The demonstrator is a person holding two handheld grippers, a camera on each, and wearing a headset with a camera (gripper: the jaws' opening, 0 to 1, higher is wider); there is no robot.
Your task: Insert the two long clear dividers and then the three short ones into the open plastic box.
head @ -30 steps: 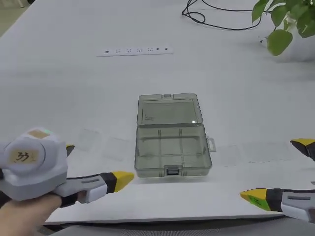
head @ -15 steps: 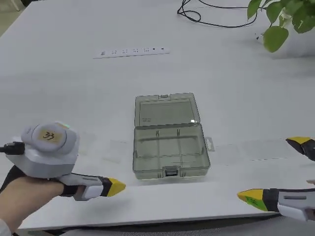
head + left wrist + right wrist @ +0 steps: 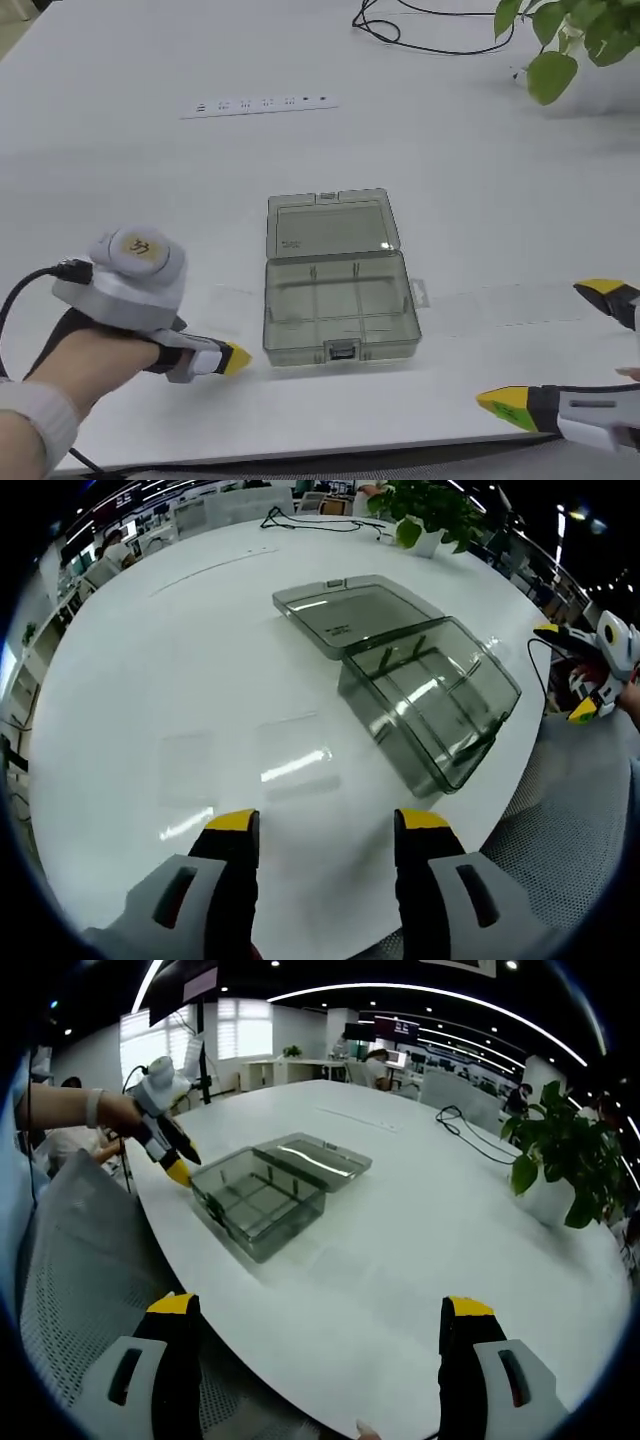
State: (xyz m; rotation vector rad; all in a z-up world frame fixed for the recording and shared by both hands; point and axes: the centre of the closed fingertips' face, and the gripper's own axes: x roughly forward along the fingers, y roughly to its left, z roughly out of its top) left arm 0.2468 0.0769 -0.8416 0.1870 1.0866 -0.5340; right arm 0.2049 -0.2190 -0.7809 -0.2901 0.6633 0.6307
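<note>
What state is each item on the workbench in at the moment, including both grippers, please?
plastic box: open, lid laid back flat.
short clear dividers: lying flat on the table, outside the box.
long clear dividers: lying flat beside the box, not inserted.
left gripper: jaws open, holding nothing.
right gripper: jaws open, holding nothing.

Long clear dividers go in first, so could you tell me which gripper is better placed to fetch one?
Right: the long dividers lie right of the box, beside the right gripper, whose jaws are open.
</note>
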